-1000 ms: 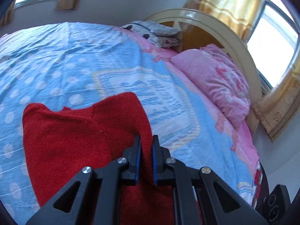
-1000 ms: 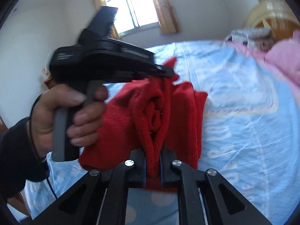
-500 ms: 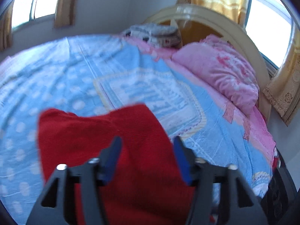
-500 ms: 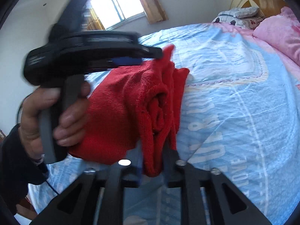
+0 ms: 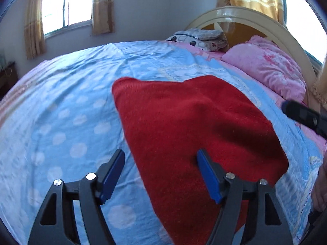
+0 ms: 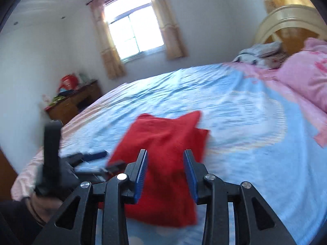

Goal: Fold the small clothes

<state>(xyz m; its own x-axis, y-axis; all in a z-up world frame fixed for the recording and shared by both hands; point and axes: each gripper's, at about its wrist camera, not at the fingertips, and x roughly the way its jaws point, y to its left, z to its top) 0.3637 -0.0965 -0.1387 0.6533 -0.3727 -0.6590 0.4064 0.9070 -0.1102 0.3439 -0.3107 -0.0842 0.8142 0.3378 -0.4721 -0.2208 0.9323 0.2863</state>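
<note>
Both grippers just opened and released, red garment [image 5: 194,126] flat on bed [image 5: 71,102], beneath spread jaws.

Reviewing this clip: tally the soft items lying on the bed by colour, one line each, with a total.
Red: 1, the folded red knit garment on the blue polka-dot bedsheet.
Pink: 1, the pink floral pillow by the headboard.
Grey: 1, the grey patterned folded bedding pile, which may hold more than one piece.
Total: 3
</note>
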